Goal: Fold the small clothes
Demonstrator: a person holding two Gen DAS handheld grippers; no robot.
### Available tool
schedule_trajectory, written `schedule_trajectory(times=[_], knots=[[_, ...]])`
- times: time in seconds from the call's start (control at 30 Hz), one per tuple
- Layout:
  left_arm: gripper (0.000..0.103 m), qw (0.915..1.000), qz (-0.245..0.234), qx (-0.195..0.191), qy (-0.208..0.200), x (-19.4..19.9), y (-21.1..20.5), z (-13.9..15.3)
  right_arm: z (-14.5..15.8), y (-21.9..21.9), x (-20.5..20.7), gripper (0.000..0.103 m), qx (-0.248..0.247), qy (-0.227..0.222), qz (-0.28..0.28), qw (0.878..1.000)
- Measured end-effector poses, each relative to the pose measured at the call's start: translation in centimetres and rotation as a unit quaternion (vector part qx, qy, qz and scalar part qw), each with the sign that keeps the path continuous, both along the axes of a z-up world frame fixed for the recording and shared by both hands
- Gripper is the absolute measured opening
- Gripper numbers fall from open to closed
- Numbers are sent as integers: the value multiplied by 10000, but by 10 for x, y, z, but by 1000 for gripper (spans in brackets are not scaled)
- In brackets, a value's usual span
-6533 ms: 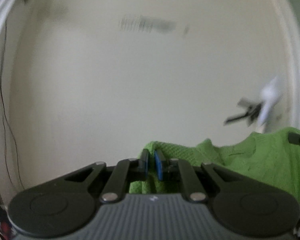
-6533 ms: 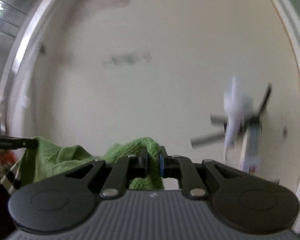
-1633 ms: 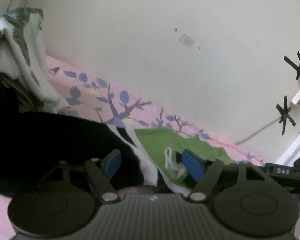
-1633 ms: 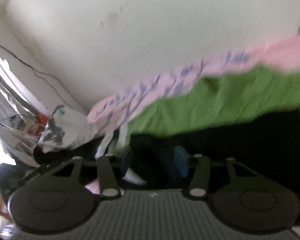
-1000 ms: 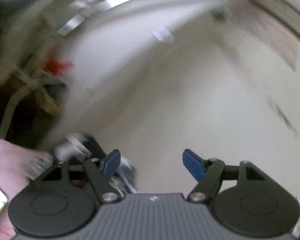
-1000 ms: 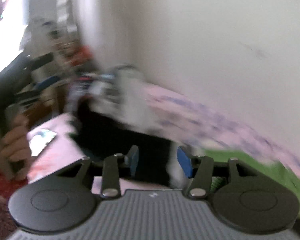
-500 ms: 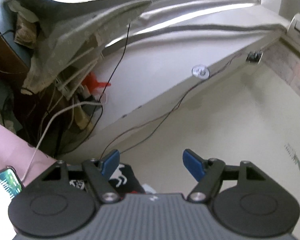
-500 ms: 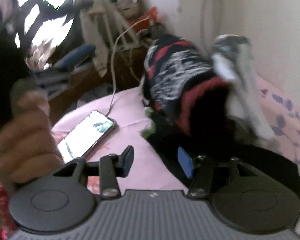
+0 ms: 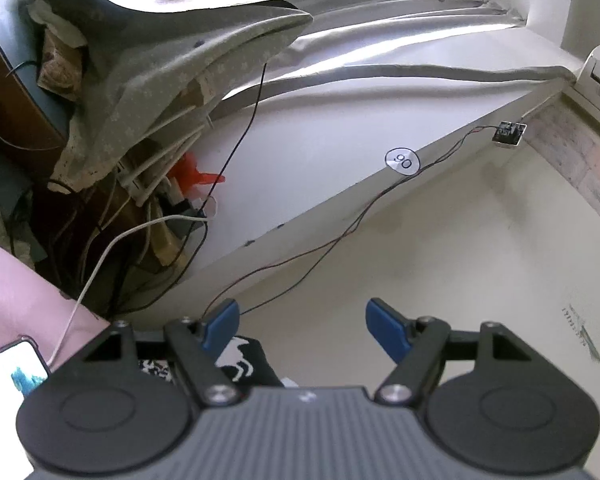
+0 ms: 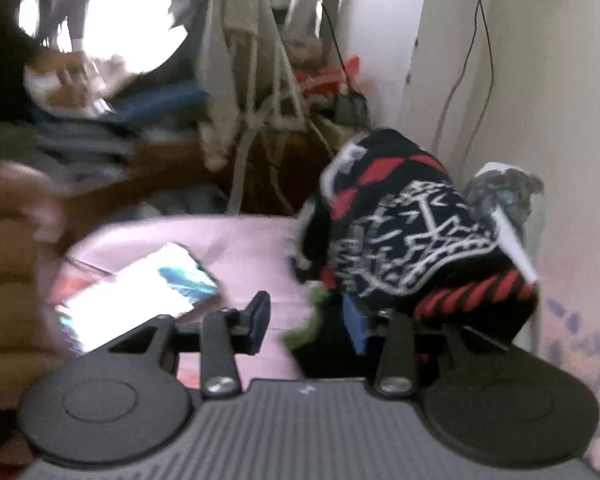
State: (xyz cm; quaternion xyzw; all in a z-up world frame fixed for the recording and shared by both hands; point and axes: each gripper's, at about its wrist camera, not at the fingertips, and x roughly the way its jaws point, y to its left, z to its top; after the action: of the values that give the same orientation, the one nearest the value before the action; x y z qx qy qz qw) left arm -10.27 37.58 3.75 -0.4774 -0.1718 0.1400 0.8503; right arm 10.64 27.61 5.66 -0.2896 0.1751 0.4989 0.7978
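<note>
A pile of small clothes point(image 10: 404, 240), topped by a black garment with red and white patterns, sits on the pink bed sheet point(image 10: 240, 240) against the wall. My right gripper point(image 10: 306, 326) is open and empty just in front of the pile's lower left edge. A bit of green cloth point(image 10: 320, 300) shows under the pile. My left gripper point(image 9: 302, 330) is open and empty, raised and pointed at the wall and ceiling corner. A black cloth with a white print point(image 9: 240, 362) shows just under its left finger.
A lit phone point(image 10: 140, 296) lies on the sheet left of the pile, also in the left wrist view point(image 9: 10, 368) with a white cable point(image 9: 112, 248). Cluttered shelves, cables and a draped cloth point(image 9: 148, 72) stand beyond the bed. My hand point(image 10: 12, 264) is at left.
Both grippers let go of the green garment and swung left. The right one now faces the clothes pile and phone, slightly closer. The left one points up at the wall, nearly still lately.
</note>
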Motion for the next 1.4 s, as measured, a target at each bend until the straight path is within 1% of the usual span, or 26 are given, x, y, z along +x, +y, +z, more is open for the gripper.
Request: schedule_trajectory(times=[0.03,0.07,0.1,0.13,0.2,0.27,0.37,0.47,0.57,0.63,0.7,0.73,0.8,0.87,0.93,0.97,1.0,1.03,1.07,1.1,1.13,1.17,1.2,1.23,1.27,1.4], knots=[[71,10000,-33,12,36,2,0,0,-4,5,4,16,-149,-78,-34,9999],[71,9999,-57,26,79,4,-1,1,-8,10,7,6,-270,-142,-48,9995],[71,9999,-82,45,129,6,-2,2,-11,13,8,0,-392,-170,-24,9991],[71,9998,-106,71,178,8,-3,2,-11,12,9,0,-442,-31,40,9990],[71,9996,-117,121,245,11,-4,3,-2,0,9,0,-195,464,98,9987],[71,9994,-122,146,284,13,-3,2,18,-26,6,0,211,828,89,9963],[71,9993,-124,132,334,15,-3,1,56,-97,6,0,1074,1314,-201,9853],[72,9988,-187,175,419,20,-5,2,93,-193,14,0,2112,1467,-879,9624],[72,9966,-277,481,613,31,-17,8,118,-296,23,0,2962,1385,-1702,9296],[73,9924,-395,866,780,41,-31,13,124,-360,28,0,3366,1347,-2249,9044],[74,9839,-613,1360,986,57,-50,17,121,-421,27,0,3759,1352,-2646,8777],[74,9778,-727,1616,1115,66,-62,19,117,-449,24,0,3917,1304,-2837,8655],[74,9617,-1103,2110,1360,86,-88,21,103,-497,17,0,4143,1235,-3222,8422],[74,9421,-1454,2546,1629,105,-118,23,85,-535,12,0,4269,1244,-3566,8216],[74,9230,-1798,2848,1859,122,-147,26,61,-565,8,0,4275,1273,-3919,8047],[74,9148,-2004,2923,1939,130,-159,27,48,-577,8,4,4226,1293,-4156,7950],[74,9038,-2283,2978,2058,141,-173,29,36,-588,9,12,4227,1364,-4349,7833],[74,8917,-2546,3025,2202,152,-187,30,24,-602,9,43,4318,1488,-4522,7661],[73,8796,-2746,3102,2339,162,-201,31,13,-617,8,53,4471,1553,-4734,7429],[73,8652,-2908,3225,2506,173,-216,31,4,-631,5,52,4653,1642,-4820,7241],[73,8533,-3008,3338,2644,182,-229,31,-5,-643,2,52,4826,1759,-4826,7094],[73,8420,-3099,3457,2747,191,-242,30,-12,-650,-2,52,4941,1850,-4805,7005],[74,8310,-3184,3588,2815,200,-255,29,-17,-652,-5,52,4958,1893,-4778,7000],[74,8208,-3248,3709,2886,209,-266,27,-18,-650,-6,52,4898,1902,-4742,7065],[74,8114,-3305,3801,2965,217,-275,24,-18,-645,-7,52,4792,1871,-4719,7160],[76,7678,-3528,4085,3451,249,-306,-1,-12,-616,-6,53,4078,1695,-4659,7667]])
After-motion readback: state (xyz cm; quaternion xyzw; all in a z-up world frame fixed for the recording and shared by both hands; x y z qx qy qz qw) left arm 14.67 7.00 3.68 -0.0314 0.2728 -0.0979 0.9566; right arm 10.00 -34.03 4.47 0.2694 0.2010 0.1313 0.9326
